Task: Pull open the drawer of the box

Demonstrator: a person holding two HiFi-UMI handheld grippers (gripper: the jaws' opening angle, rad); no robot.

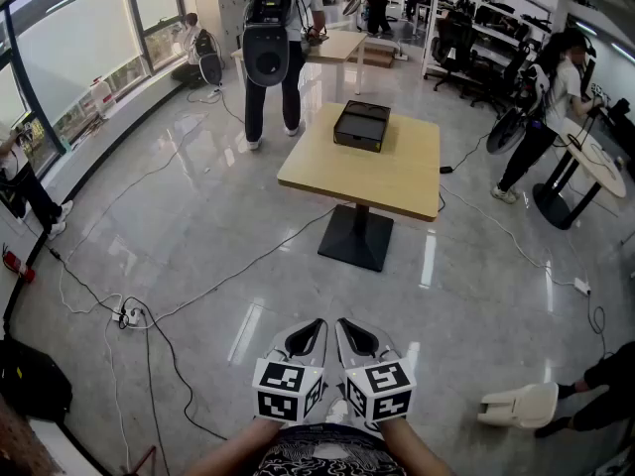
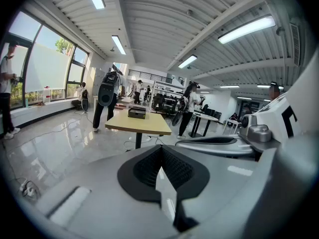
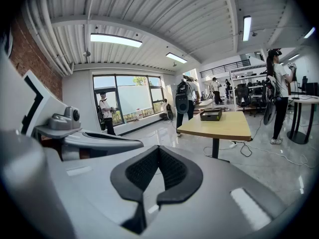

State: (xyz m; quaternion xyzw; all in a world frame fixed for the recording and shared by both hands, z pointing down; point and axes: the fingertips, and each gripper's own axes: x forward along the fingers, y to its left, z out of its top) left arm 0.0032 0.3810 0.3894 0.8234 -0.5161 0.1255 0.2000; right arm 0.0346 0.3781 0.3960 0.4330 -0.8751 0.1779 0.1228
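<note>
A black box (image 1: 361,125) with a drawer sits at the far side of a square wooden table (image 1: 397,181), a few steps ahead of me. It also shows small and distant in the left gripper view as the box (image 2: 137,112) and in the right gripper view as the box (image 3: 211,114). My left gripper (image 1: 312,325) and right gripper (image 1: 348,325) are held side by side close to my body, low over the floor and far from the table. Both are shut with nothing between the jaws. The left gripper (image 2: 160,149) and the right gripper (image 3: 159,151) point toward the table.
Glossy floor lies between me and the table's black pedestal (image 1: 355,238). Cables and a power strip (image 1: 127,315) run across the floor at left. A person with a backpack (image 1: 270,38) stands behind the table; another person (image 1: 541,117) stands by a round table (image 1: 595,162) at right. A white object (image 1: 521,405) lies at lower right.
</note>
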